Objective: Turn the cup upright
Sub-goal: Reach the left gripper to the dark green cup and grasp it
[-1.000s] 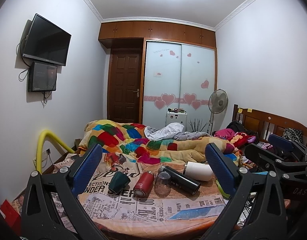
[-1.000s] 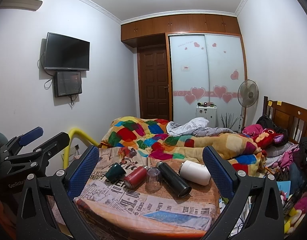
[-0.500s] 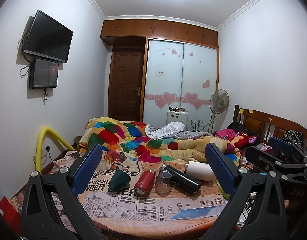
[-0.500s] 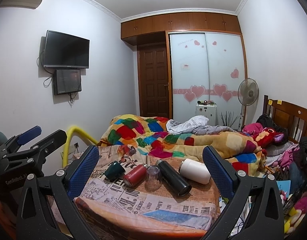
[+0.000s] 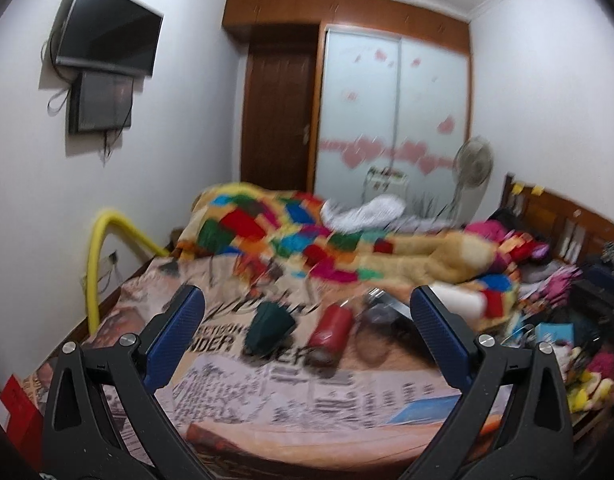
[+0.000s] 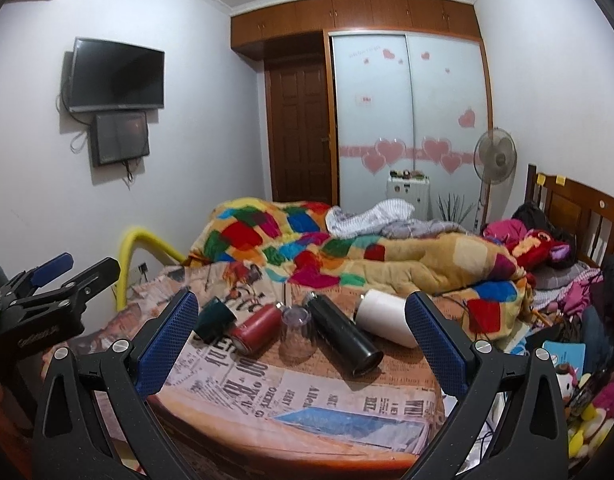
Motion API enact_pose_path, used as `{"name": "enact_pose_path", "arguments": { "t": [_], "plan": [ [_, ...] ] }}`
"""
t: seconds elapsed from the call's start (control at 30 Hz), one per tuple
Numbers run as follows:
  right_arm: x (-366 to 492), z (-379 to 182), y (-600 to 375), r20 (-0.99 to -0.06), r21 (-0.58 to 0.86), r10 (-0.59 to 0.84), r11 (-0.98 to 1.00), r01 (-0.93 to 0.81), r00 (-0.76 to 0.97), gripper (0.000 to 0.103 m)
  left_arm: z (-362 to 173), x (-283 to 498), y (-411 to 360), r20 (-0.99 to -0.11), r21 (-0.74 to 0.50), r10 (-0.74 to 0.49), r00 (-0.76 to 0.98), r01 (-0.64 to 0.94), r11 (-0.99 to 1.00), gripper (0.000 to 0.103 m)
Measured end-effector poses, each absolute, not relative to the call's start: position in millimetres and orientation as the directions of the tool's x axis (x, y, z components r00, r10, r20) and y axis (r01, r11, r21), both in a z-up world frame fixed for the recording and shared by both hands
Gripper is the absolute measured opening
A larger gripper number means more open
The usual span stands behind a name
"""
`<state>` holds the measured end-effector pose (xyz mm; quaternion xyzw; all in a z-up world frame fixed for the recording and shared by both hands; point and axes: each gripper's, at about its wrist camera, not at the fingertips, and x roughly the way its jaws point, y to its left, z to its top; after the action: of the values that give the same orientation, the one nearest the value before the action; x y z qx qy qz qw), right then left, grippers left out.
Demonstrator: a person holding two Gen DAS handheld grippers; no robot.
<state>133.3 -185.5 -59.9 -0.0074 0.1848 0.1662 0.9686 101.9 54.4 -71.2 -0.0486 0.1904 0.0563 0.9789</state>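
Both claws wide open, empty: left gripper (image 5: 305, 322), right gripper (image 6: 301, 330). Clear cup (image 6: 297, 334), upside down mid-row, prob. light, slick; pinch its sides.

Your left gripper (image 5: 305, 312) is held with its jaws spread wide, the two blue-padded fingers (image 5: 175, 336) angling outward from the black frame at the bottom of the left wrist view. Nothing sits between the pads, and neither touches anything. The view from this gripper is blurred.

Your right gripper (image 6: 301, 320) is posed the same way: jaws wide apart, blue pads (image 6: 435, 332) facing each other across an empty gap, black frame low in the right wrist view, which is sharp.

In the right wrist view your left gripper (image 6: 51, 276) shows at the far left edge, level with the right one and well apart from it, its fingers parted.
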Motion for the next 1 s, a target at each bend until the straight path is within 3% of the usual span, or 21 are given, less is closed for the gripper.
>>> {"name": "enact_pose_path", "arguments": {
  "t": [0.13,0.3,0.4,0.43,0.67,0.93,1.0],
  "plan": [
    [151.2,-73.6,-186.0,-0.410,0.045,0.296,0.951,-0.305,0.862,0.103,-114.9,161.3,88.4,-0.523,-0.077,0.091,0.847,-0.154,0.985,0.103],
    [177.6,-93.1,-185.4,-0.477,0.044,0.261,0.961,-0.275,0.839,0.103,-178.3,235.0,129.1,-0.685,-0.150,-0.002,0.729,-0.138,0.979,0.103],
    [192.7,-104.9,-185.8,-0.512,0.040,0.240,0.966,-0.256,0.825,0.103,-210.5,272.7,142.5,-0.749,-0.173,-0.039,0.661,-0.138,0.975,0.098],
    [196.4,-108.6,-186.2,-0.523,0.040,0.234,0.967,-0.251,0.820,0.103,-217.2,281.2,143.5,-0.762,-0.176,-0.048,0.646,-0.135,0.975,0.093],
    [221.9,-130.4,-189.4,-0.587,0.042,0.201,0.975,-0.219,0.784,0.103,-259.7,331.4,140.2,-0.825,-0.137,-0.067,0.562,-0.084,0.987,0.086],
    [236.1,-141.4,-182.7,-0.611,0.036,0.194,0.975,-0.217,0.768,0.103,-280.7,357.8,133.8,-0.850,-0.142,-0.098,0.518,-0.046,0.989,0.067],
    [237.6,-142.2,-182.2,-0.611,0.037,0.197,0.975,-0.220,0.767,0.103,-281.6,358.7,131.7,-0.847,-0.126,-0.080,0.525,-0.052,0.991,0.066]
  ]
}}
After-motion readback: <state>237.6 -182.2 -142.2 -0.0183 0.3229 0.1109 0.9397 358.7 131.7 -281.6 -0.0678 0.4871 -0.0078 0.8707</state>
